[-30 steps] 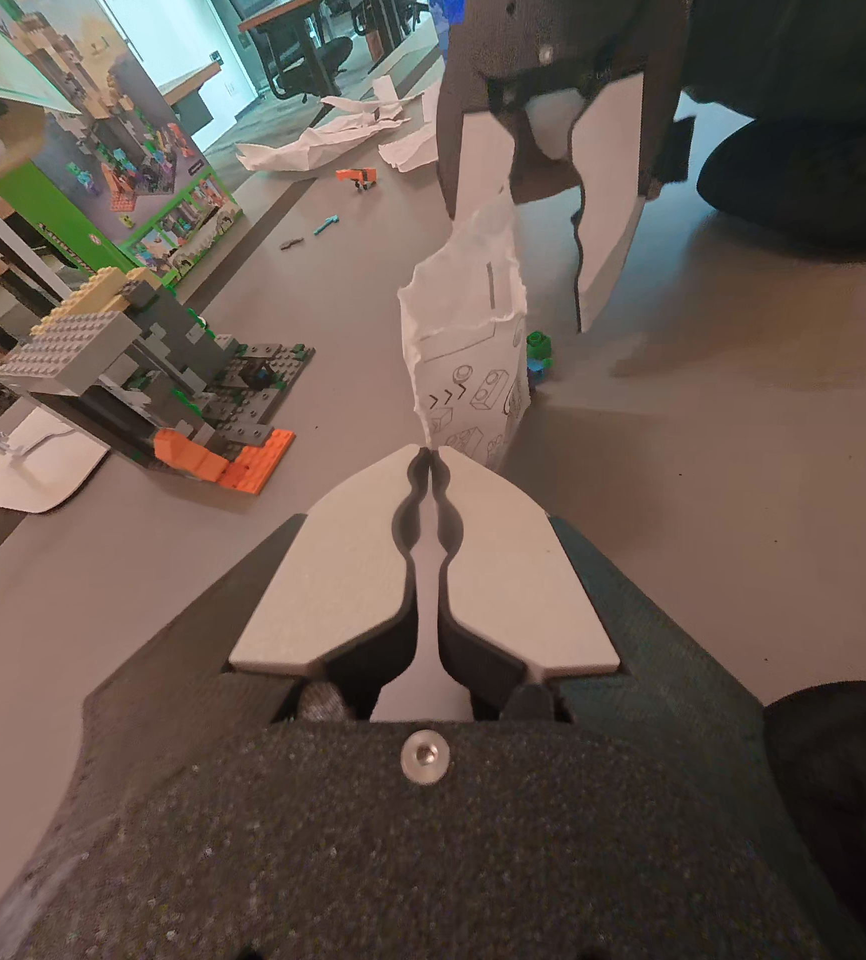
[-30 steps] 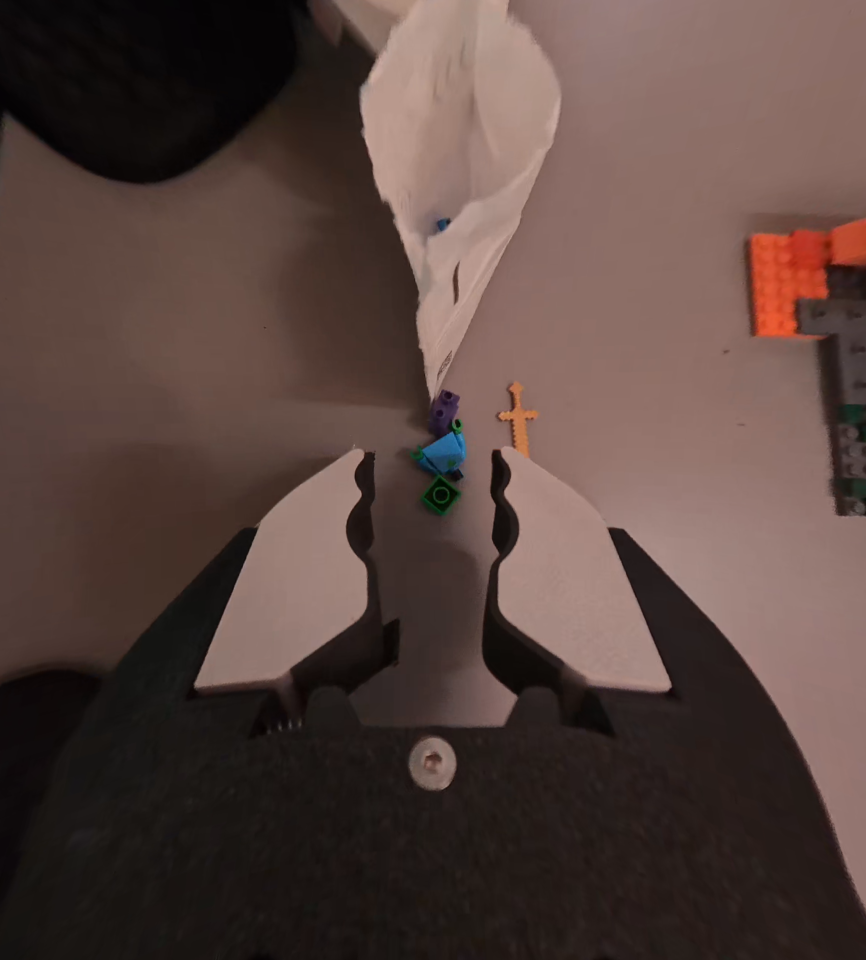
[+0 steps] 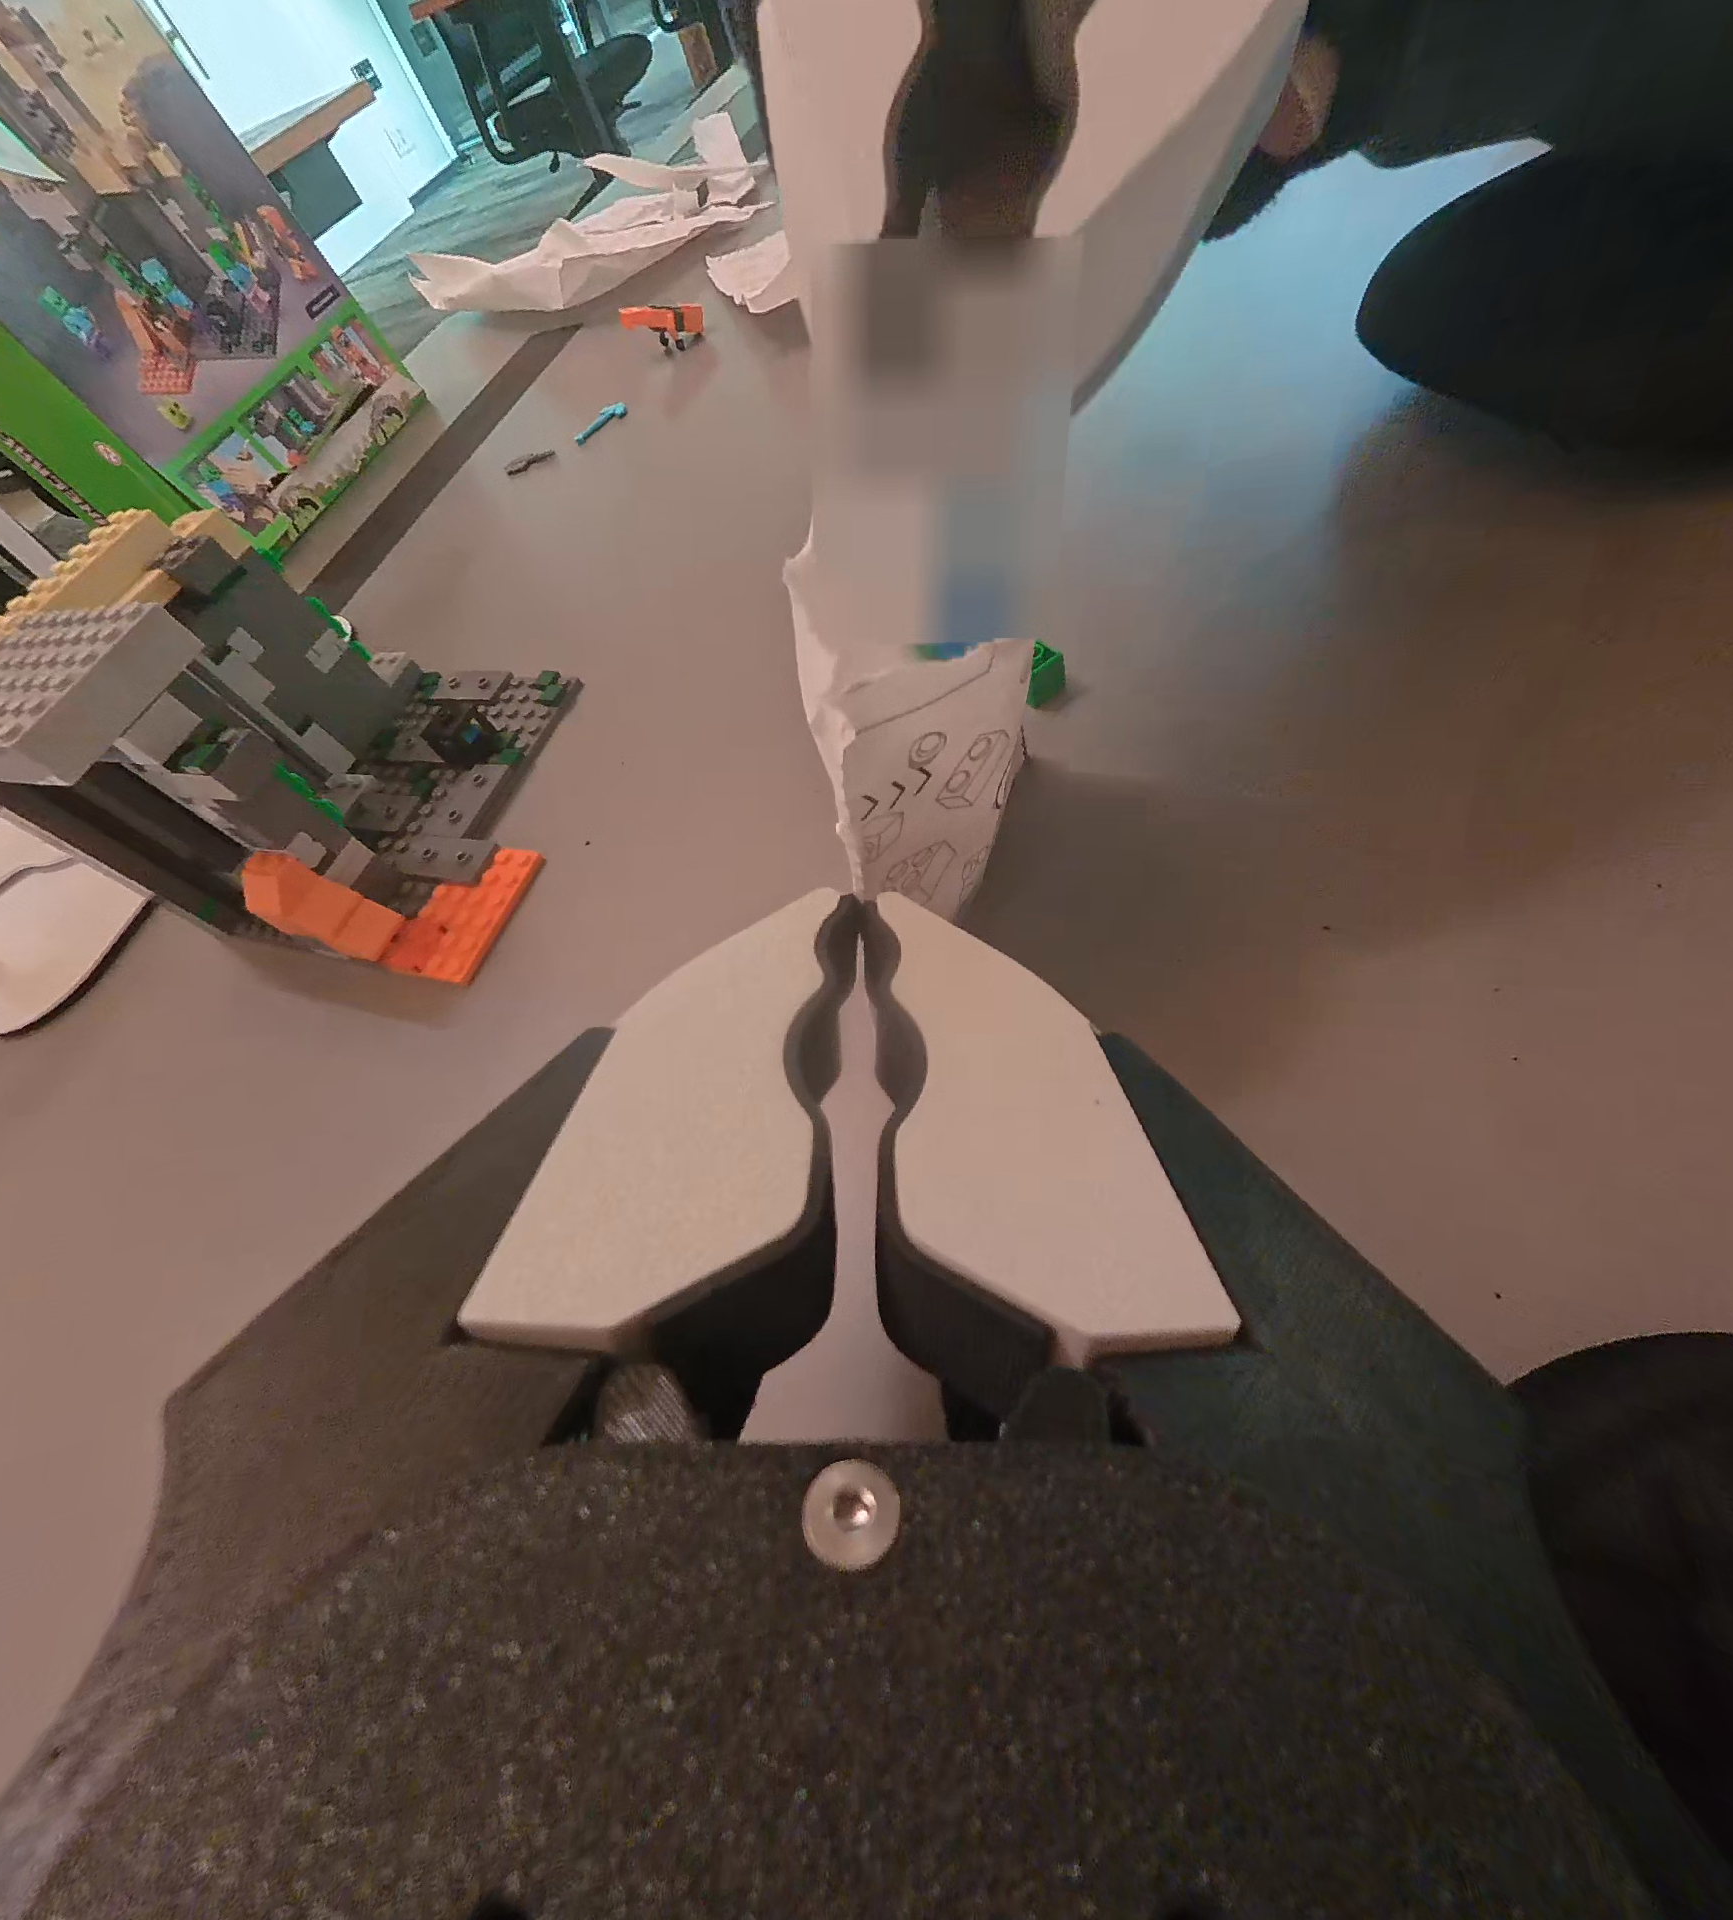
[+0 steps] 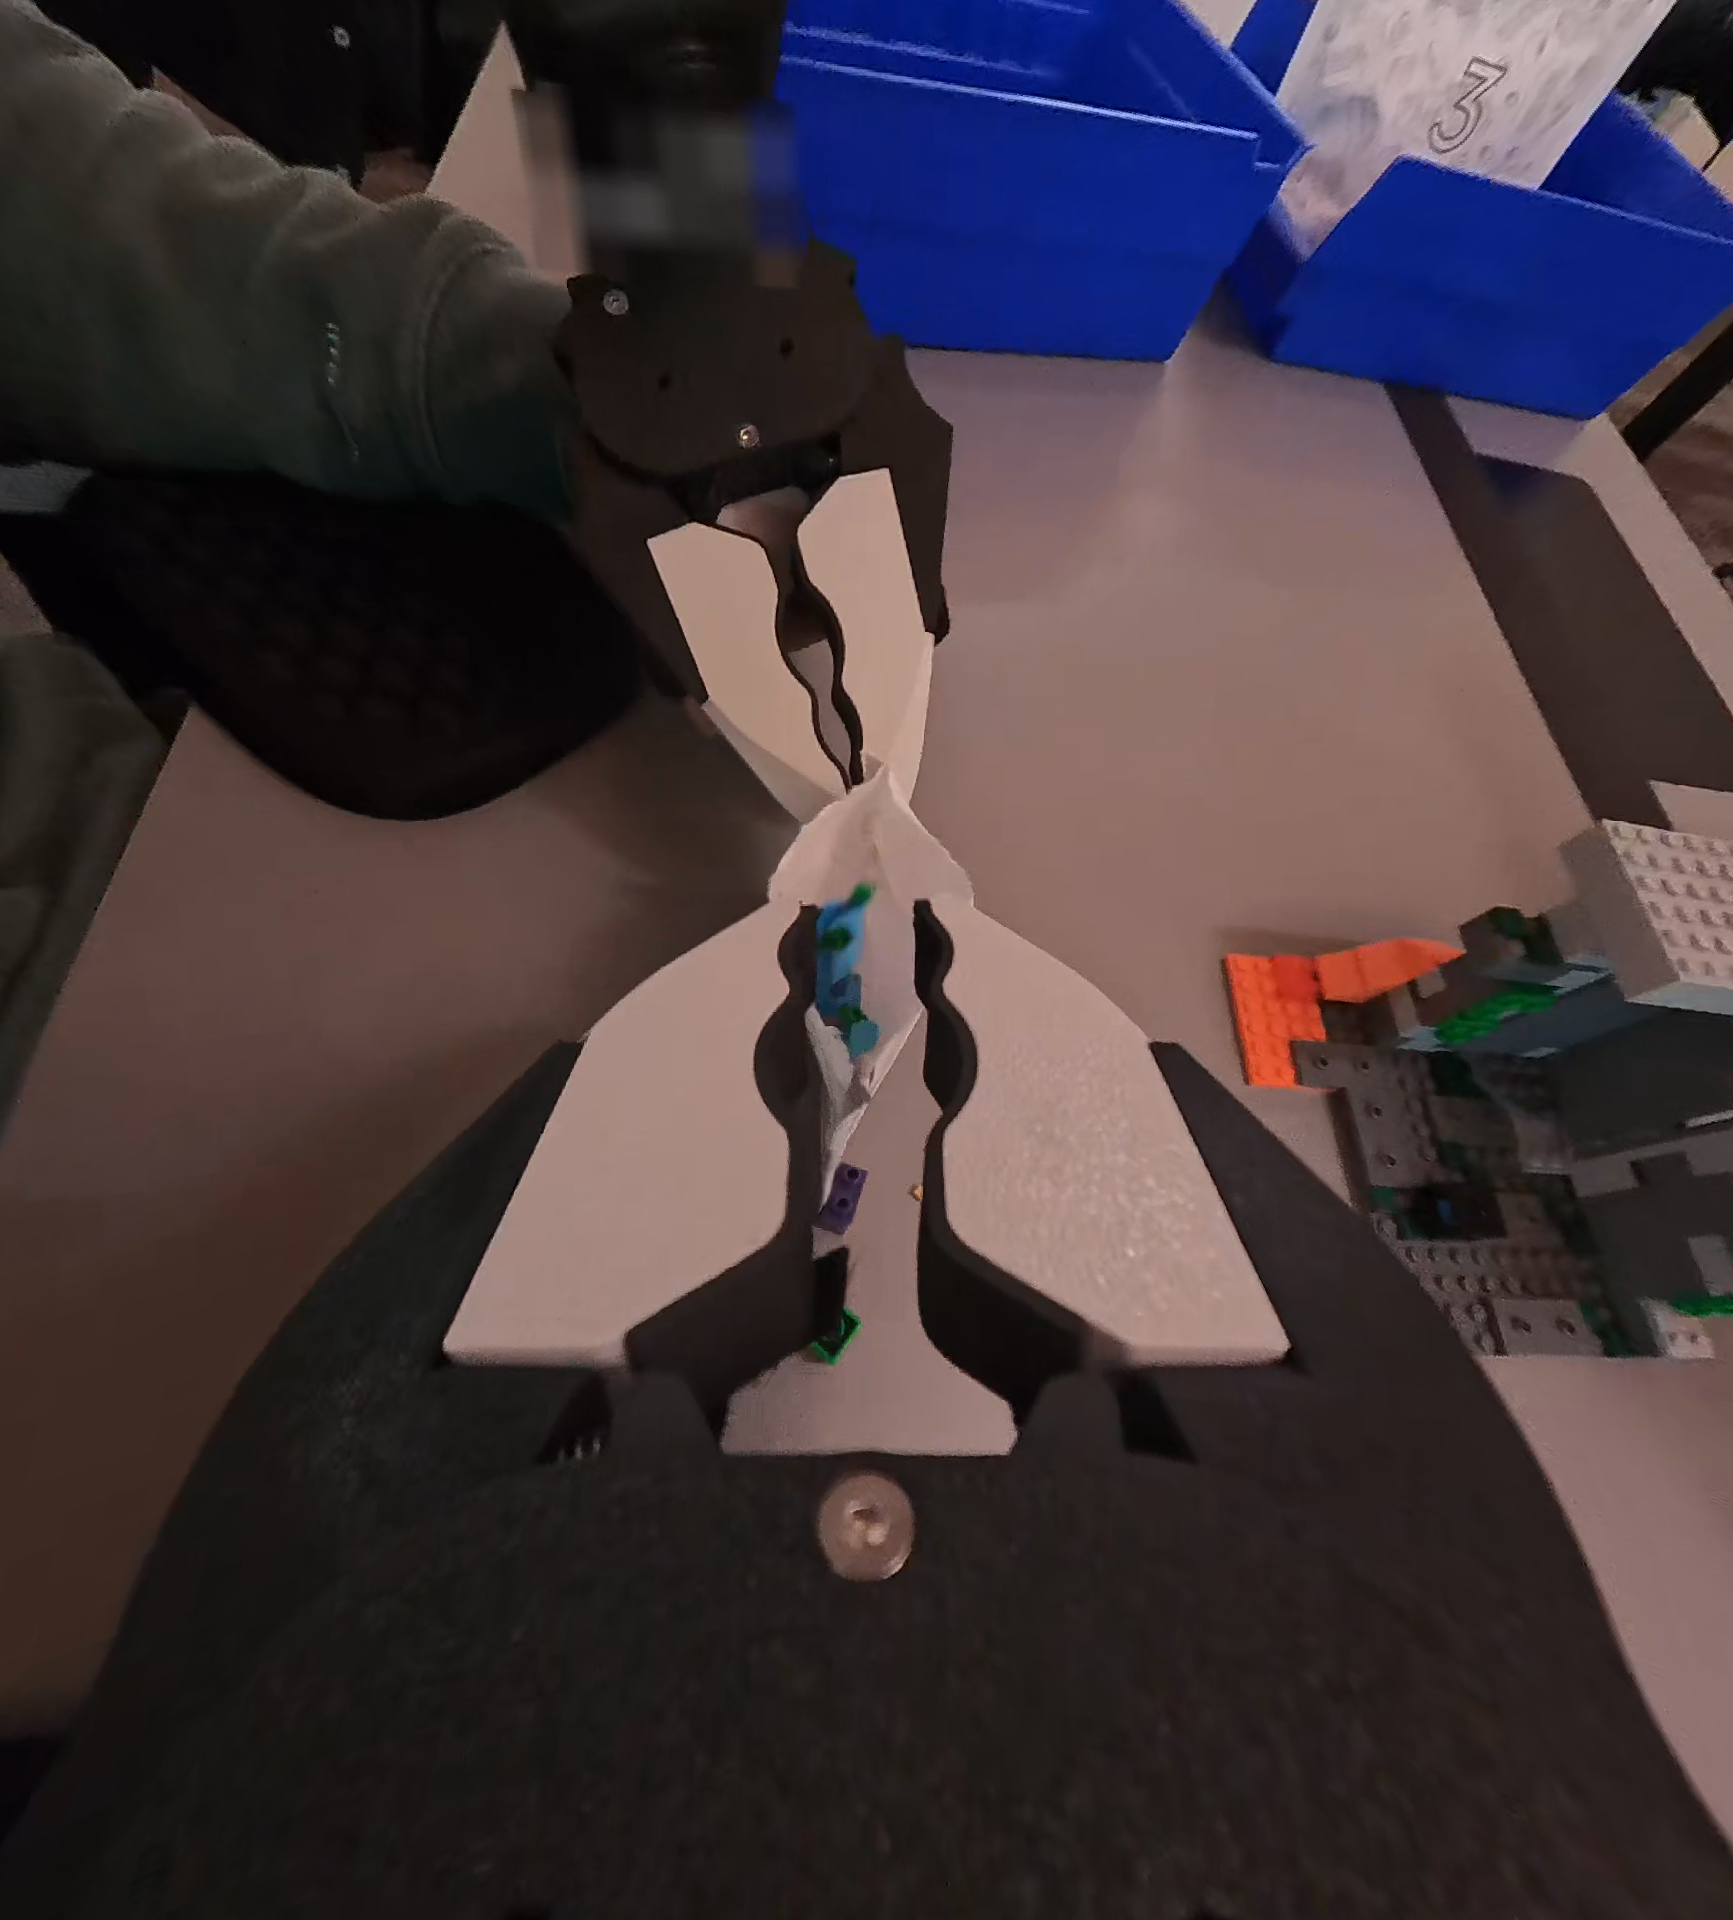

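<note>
My left gripper [image 3: 860,912] is shut on the lower corner of a white paper bag [image 3: 929,769] printed with brick outlines. The right wrist view shows the same pinch [image 4: 854,774] on the bag [image 4: 846,842]. My right gripper [image 4: 864,914] hangs over the bag's torn mouth with its jaws narrow. A blurred blue piece with green studs [image 4: 839,961] sits between its fingers, close to one. White paper shows between the piece and the other finger, so the pads do not press it. A purple brick [image 4: 844,1195] and a green plate [image 4: 834,1340] lie on the table below.
A grey and orange brick build [image 3: 218,769] stands left of the bag and also shows in the right wrist view [image 4: 1568,1091]. A set box [image 3: 166,312] and torn paper [image 3: 581,249] lie beyond it. Blue bins [image 4: 1028,208] stand at the table's far edge. A person's sleeve [image 4: 166,312] is beside my left gripper. My right fingertips sit around 7 cm from my left ones. The green plate [image 4: 834,1340] sits 11 cm or so from the ends of my right fingers.
My right gripper moved from above the loose pieces on the table to the bag's mouth and its jaws narrowed. The blue piece left the table. My left gripper kept its pinch on the bag.
</note>
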